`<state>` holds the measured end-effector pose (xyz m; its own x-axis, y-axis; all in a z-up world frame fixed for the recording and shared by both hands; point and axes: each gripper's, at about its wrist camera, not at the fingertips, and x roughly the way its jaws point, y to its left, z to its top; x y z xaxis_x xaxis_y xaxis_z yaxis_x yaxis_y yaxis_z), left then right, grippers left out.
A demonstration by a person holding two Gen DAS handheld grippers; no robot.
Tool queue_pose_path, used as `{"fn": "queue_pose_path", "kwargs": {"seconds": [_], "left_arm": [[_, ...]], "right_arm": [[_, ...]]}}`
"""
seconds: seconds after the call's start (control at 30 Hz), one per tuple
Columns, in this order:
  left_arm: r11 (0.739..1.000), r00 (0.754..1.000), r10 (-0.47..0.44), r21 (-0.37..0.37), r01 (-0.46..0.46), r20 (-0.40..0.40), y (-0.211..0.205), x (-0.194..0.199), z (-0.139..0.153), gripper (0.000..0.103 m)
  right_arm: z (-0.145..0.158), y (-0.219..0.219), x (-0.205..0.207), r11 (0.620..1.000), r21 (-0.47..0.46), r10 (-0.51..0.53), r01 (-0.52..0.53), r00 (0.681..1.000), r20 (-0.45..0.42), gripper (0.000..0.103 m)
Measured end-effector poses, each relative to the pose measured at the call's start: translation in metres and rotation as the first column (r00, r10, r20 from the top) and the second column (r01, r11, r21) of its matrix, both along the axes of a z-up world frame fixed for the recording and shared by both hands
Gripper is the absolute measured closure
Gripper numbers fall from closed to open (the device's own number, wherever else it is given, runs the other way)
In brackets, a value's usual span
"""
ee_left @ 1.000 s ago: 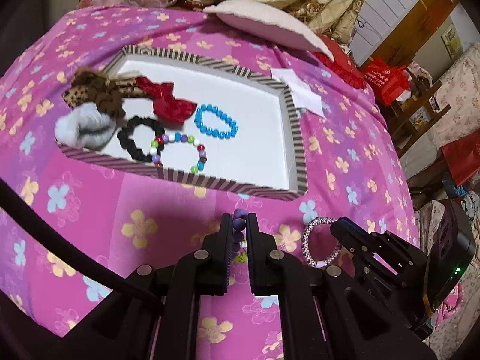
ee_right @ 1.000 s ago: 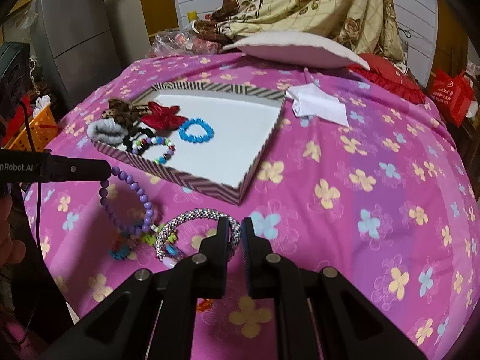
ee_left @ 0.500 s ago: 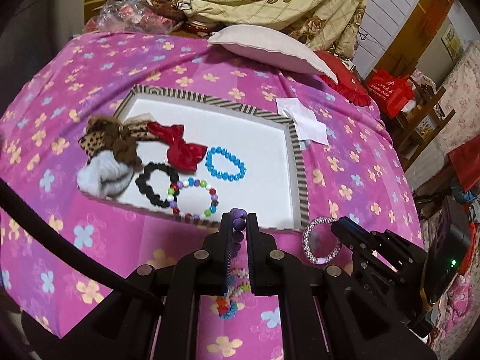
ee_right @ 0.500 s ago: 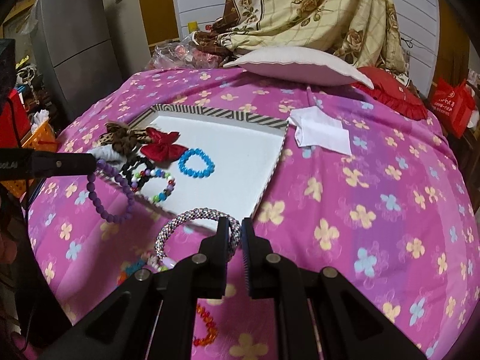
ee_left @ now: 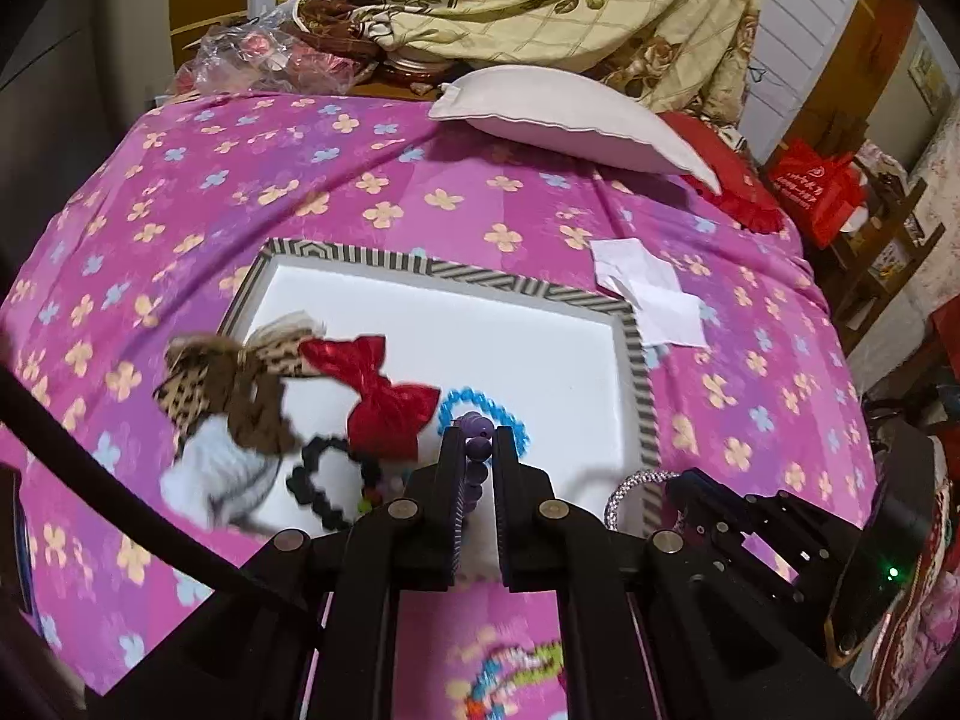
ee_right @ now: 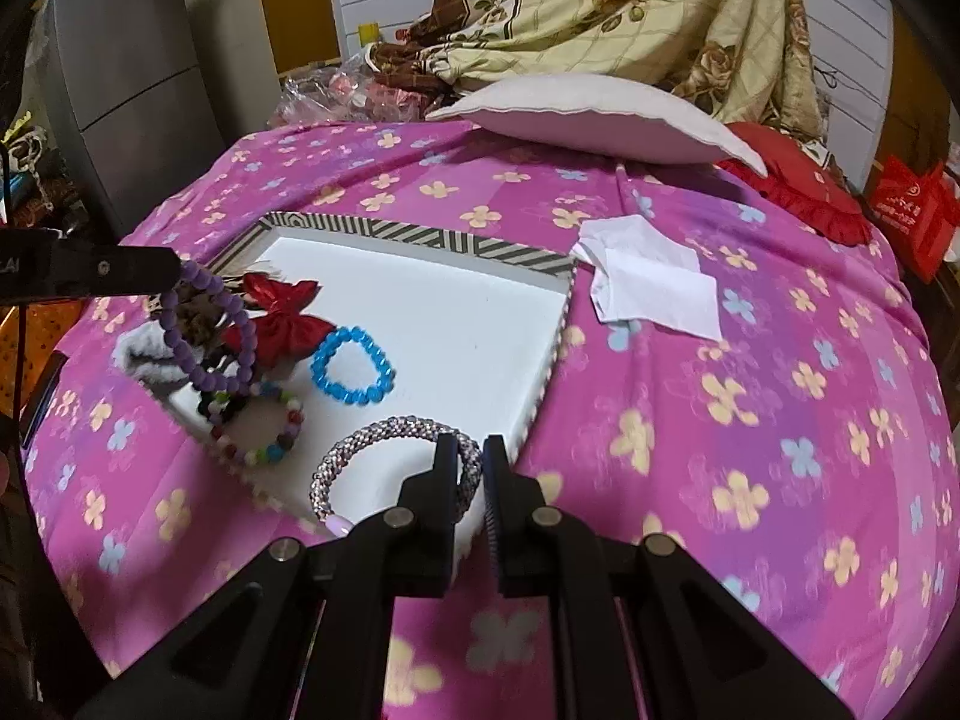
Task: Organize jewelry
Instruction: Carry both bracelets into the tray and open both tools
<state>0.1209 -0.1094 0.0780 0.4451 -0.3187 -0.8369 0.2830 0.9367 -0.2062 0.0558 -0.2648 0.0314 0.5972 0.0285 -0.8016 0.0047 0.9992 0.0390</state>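
My left gripper (ee_left: 477, 438) is shut on a purple bead bracelet (ee_left: 474, 456), held above the near left part of the striped-rim white tray (ee_left: 540, 291); it hangs as a loop in the right wrist view (ee_right: 207, 333). My right gripper (ee_right: 468, 450) is shut on a silver sparkly bangle (ee_right: 384, 441), held over the tray's near right corner (ee_right: 558, 336). In the tray lie a blue bead bracelet (ee_right: 353, 365), a multicolour bead bracelet (ee_right: 270, 438), a black scrunchie (ee_left: 315, 483), a red bow (ee_left: 384, 396), a leopard bow (ee_left: 234, 387) and a grey scrunchie (ee_left: 216, 483).
The tray sits on a pink flowered bedspread (ee_right: 750, 420). A white folded paper (ee_right: 651, 285) lies right of the tray. A white pillow (ee_right: 594, 114) and red cushion (ee_right: 798, 180) lie behind. More colourful beads (ee_left: 510, 672) lie on the bedspread near me.
Both grippers have lifted and moved forward with their bracelets, from above the bedspread to over the tray's near edge. The purple bracelet has come off the bed.
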Motion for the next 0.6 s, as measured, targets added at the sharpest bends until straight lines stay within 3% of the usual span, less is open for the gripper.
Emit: {"fn": "queue_pose_path", "kwargs": {"seconds": [0.37, 0.6], "left_arm": [[1.0, 0.998, 0.011, 0.006, -0.01, -0.06, -0.021, 0.082, -0.036, 0.072], [0.997, 0.997, 0.044, 0.059, -0.04, -0.062, -0.013, 0.12, -0.057, 0.072]], "right_arm": [[-0.023, -0.001, 0.088, 0.999, -0.033, -0.007, 0.004, 0.997, -0.073, 0.094], [-0.038, 0.005, 0.128, 0.999, -0.049, 0.013, -0.019, 0.993, -0.117, 0.094]]}}
